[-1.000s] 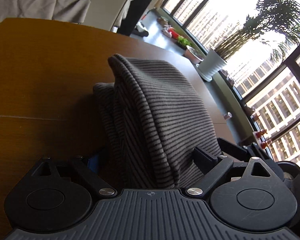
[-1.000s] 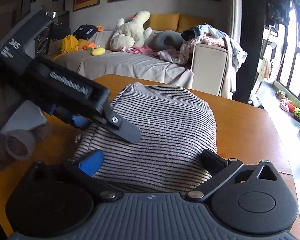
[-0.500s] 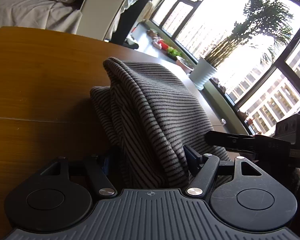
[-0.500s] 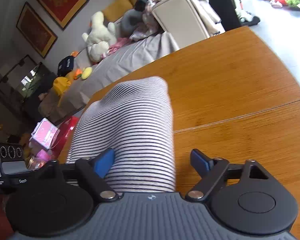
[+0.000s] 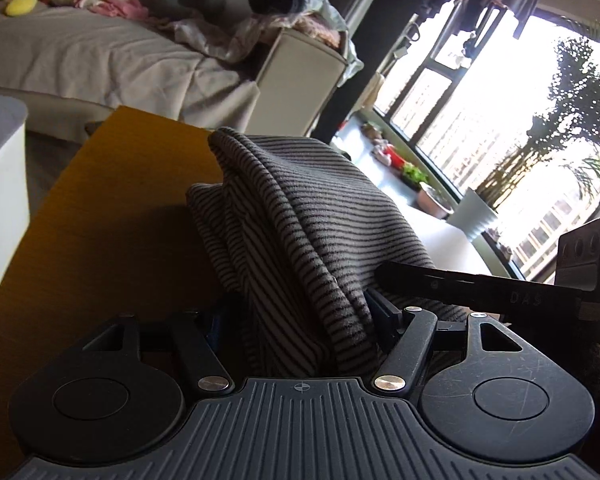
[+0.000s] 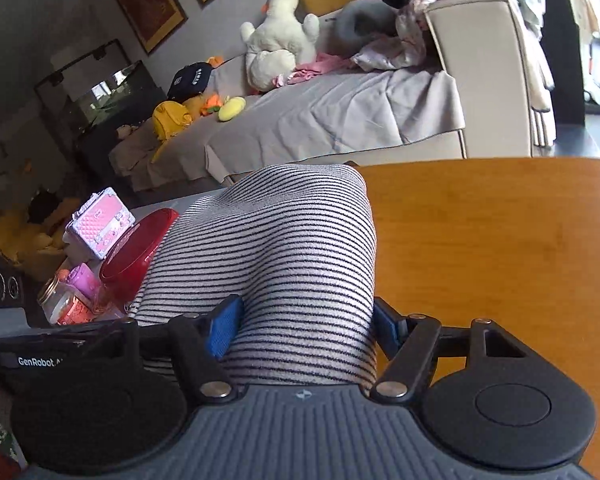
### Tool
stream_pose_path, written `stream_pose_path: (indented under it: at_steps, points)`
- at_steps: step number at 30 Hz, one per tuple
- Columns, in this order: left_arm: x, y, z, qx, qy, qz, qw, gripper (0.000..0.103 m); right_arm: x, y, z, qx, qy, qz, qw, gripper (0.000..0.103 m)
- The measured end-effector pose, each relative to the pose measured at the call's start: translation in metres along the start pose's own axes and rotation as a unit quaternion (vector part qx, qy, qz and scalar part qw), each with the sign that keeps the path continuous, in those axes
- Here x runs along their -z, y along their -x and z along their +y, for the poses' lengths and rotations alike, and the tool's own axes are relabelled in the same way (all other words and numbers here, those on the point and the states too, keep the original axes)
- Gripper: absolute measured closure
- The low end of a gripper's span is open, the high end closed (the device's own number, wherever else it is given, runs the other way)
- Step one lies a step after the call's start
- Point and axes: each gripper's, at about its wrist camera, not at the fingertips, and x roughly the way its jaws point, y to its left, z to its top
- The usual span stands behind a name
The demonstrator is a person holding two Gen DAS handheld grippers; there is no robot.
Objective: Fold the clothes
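A grey striped garment (image 5: 300, 216) is folded into a thick bundle above the wooden table (image 5: 112, 208). My left gripper (image 5: 300, 320) is shut on one end of it, the cloth bunched between the fingers. My right gripper (image 6: 304, 320) is shut on the other end of the striped garment (image 6: 284, 248), which fills the gap between its blue pads (image 6: 222, 330). The right gripper's body shows at the right of the left wrist view (image 5: 480, 292). The bundle hangs over the table's left edge in the right wrist view.
The wooden table (image 6: 500, 240) stretches to the right. A sofa (image 6: 340, 120) with a plush duck (image 6: 280, 40) and piled clothes stands behind. A red lid (image 6: 136, 252), a pink case (image 6: 100, 220) and jars (image 6: 64, 300) lie below left. A potted plant (image 5: 476, 216) stands by the window.
Both grippers have swung with the garment toward the table's edge and the sofa side. The right gripper's fingers have closed in on the cloth. The bundle stays held at both ends.
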Motion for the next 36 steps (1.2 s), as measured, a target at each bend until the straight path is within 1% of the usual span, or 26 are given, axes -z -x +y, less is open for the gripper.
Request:
stream_pose_path:
  at_steps: [1, 3, 4, 7, 9, 10, 11, 12, 13, 14, 15, 16, 17, 18, 19, 20, 22, 24, 26, 27, 28, 29, 31, 32, 34, 36]
  points:
    - [-0.004, 0.004, 0.000, -0.009, -0.007, -0.006, 0.9999, 0.034, -0.004, -0.006, 0.001, -0.004, 0.011, 0.000, 1.000, 0.033]
    - [-0.010, 0.022, -0.010, -0.024, -0.044, -0.033, 0.9982, 0.035, -0.007, -0.010, 0.003, -0.003, 0.035, -0.002, 0.999, 0.028]
    - [-0.014, 0.031, -0.015, -0.031, -0.062, -0.048, 0.9965, 0.035, -0.007, -0.011, 0.004, 0.001, 0.046, -0.005, 0.999, 0.024]
    - [-0.027, 0.049, -0.031, -0.024, -0.096, -0.098, 0.9902, 0.033, -0.006, -0.013, 0.006, 0.008, 0.048, -0.011, 0.999, 0.019]
    - [-0.040, 0.041, -0.038, -0.002, -0.106, -0.097, 0.9896, 0.033, -0.004, -0.009, 0.009, 0.023, 0.046, -0.017, 0.999, 0.018]
    - [-0.047, 0.029, -0.038, 0.008, -0.104, -0.087, 0.9907, 0.034, -0.002, -0.003, 0.016, 0.040, 0.059, -0.026, 0.997, 0.018]
    - [-0.048, 0.018, -0.036, 0.009, -0.095, -0.074, 0.9927, 0.034, 0.001, 0.005, 0.025, 0.060, 0.080, -0.037, 0.994, 0.018]
    - [-0.049, 0.008, -0.033, 0.008, -0.086, -0.060, 0.9945, 0.035, 0.004, 0.013, 0.034, 0.081, 0.100, -0.049, 0.990, 0.018]
    - [-0.046, -0.004, -0.029, -0.001, -0.079, -0.045, 0.9959, 0.035, 0.010, 0.023, 0.044, 0.096, 0.127, -0.063, 0.985, 0.018]
    - [-0.041, -0.011, -0.026, -0.009, -0.086, -0.043, 0.9953, 0.035, 0.018, 0.035, 0.057, 0.106, 0.159, -0.078, 0.978, 0.021]
    - [-0.036, -0.013, -0.026, -0.014, -0.103, -0.047, 0.9935, 0.033, 0.024, 0.044, 0.066, 0.104, 0.181, -0.084, 0.974, 0.023]
    - [-0.032, -0.014, -0.027, -0.019, -0.118, -0.049, 0.9916, 0.033, 0.029, 0.048, 0.071, 0.089, 0.186, -0.073, 0.976, 0.025]
    - [-0.030, -0.014, -0.027, -0.023, -0.124, -0.048, 0.9909, 0.032, 0.033, 0.046, 0.074, 0.071, 0.183, -0.051, 0.979, 0.028]
    - [-0.028, -0.015, -0.027, -0.028, -0.129, -0.048, 0.9901, 0.032, 0.037, 0.042, 0.076, 0.068, 0.184, -0.037, 0.980, 0.029]
    - [-0.026, -0.015, -0.028, -0.032, -0.134, -0.047, 0.9894, 0.032, 0.043, 0.035, 0.078, 0.077, 0.190, -0.028, 0.978, 0.028]
    - [-0.026, -0.015, -0.028, -0.036, -0.134, -0.045, 0.9893, 0.032, 0.045, 0.031, 0.079, 0.083, 0.192, -0.025, 0.978, 0.024]
    - [-0.026, -0.018, -0.032, -0.048, -0.143, -0.044, 0.9876, 0.032, 0.046, 0.028, 0.080, 0.091, 0.187, -0.026, 0.978, 0.022]
    - [-0.022, -0.019, -0.038, -0.066, -0.160, -0.047, 0.9838, 0.031, 0.046, 0.032, 0.079, 0.094, 0.170, -0.023, 0.981, 0.020]
    - [-0.017, -0.015, -0.045, -0.087, -0.171, -0.058, 0.9796, 0.030, 0.047, 0.040, 0.077, 0.094, 0.148, -0.019, 0.984, 0.019]
    - [-0.014, -0.008, -0.049, -0.100, -0.168, -0.064, 0.9786, 0.030, 0.050, 0.049, 0.075, 0.091, 0.130, -0.018, 0.987, 0.019]
    - [-0.010, 0.000, -0.053, -0.113, -0.162, -0.070, 0.9779, 0.029, 0.054, 0.059, 0.072, 0.090, 0.114, -0.020, 0.989, 0.015]
    - [-0.006, 0.011, -0.055, -0.118, -0.148, -0.075, 0.9791, 0.027, 0.059, 0.068, 0.069, 0.091, 0.102, -0.022, 0.990, 0.008]
    - [0.005, 0.034, -0.059, -0.115, -0.114, -0.084, 0.9832, 0.018, 0.069, 0.085, 0.061, 0.103, 0.083, -0.029, 0.991, 0.000]
    - [0.012, 0.046, -0.062, -0.116, -0.098, -0.087, 0.9846, 0.016, 0.074, 0.092, 0.058, 0.111, 0.076, -0.030, 0.990, 0.000]
    - [0.029, 0.060, -0.069, -0.128, -0.078, -0.080, 0.9854, 0.011, 0.082, 0.105, 0.053, 0.124, 0.065, -0.028, 0.990, 0.000]
    - [0.047, 0.069, -0.077, -0.133, -0.069, -0.063, 0.9867, 0.009, 0.089, 0.118, 0.053, 0.131, 0.058, -0.029, 0.989, 0.000]
